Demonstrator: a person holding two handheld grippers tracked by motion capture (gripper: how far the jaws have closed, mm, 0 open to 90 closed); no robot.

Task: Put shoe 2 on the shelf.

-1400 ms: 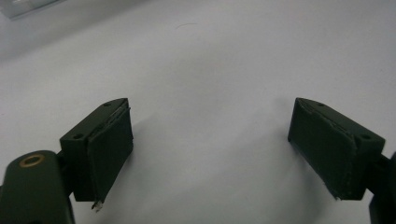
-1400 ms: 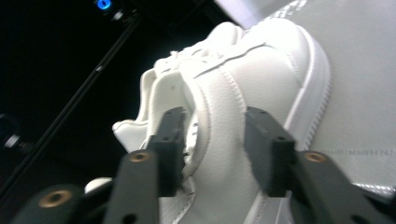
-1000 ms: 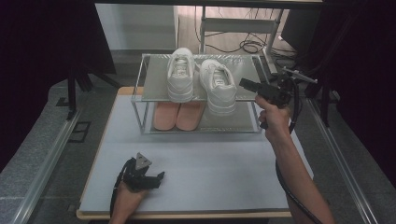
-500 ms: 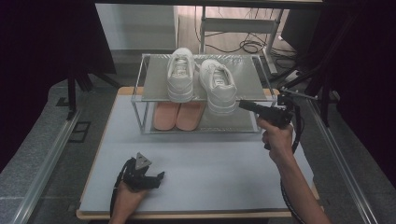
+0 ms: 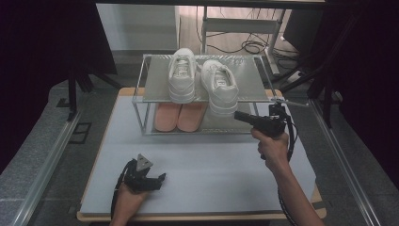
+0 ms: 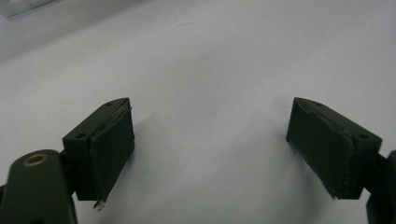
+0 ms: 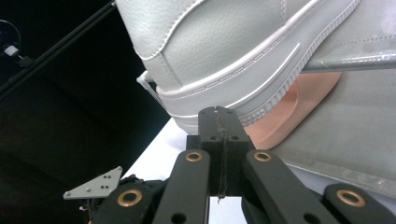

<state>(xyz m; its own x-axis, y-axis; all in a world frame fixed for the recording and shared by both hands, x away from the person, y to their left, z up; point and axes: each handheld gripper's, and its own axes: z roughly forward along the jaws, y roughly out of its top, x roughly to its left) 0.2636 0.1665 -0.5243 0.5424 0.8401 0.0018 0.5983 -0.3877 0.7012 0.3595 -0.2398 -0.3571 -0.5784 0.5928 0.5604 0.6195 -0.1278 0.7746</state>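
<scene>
Right gripper (image 5: 241, 116): jaws had just been closing and stood fully together, pads face to face in the right gripper view (image 7: 218, 122), nothing clamped between them. Tips sat right at the heel edge of the right-hand white sneaker (image 5: 219, 86), at its sole; could not tell whether they actually touched it. In the high view it was held roughly level by the person's right hand (image 5: 272, 147), pointing at the front right part of the rack (image 5: 150, 84).

Left gripper (image 5: 157, 180): jaws wide apart, nothing between them in the left gripper view (image 6: 210, 140), just bare white mat (image 5: 207, 169) under the pads. It lay low at the near left of the mat, well apart from the rack.

White sneaker: pebbled white leather, stitched seams, ribbed white sole (image 7: 224, 60). It stood upright on the top shelf of the rack, its near end poking slightly over the shelf's front edge. A second white sneaker (image 5: 181, 77) stood just beside it on the left, both pointing the same way.

Rack: two-level, clear-framed, grey shelves, at the far side of the mat. Top shelf held the two white sneakers. Lower shelf held a pair of salmon-pink slippers (image 5: 179, 116), side by side under the left sneaker; one pink edge (image 7: 299, 105) showed just below the white sole in the right gripper view.
</scene>
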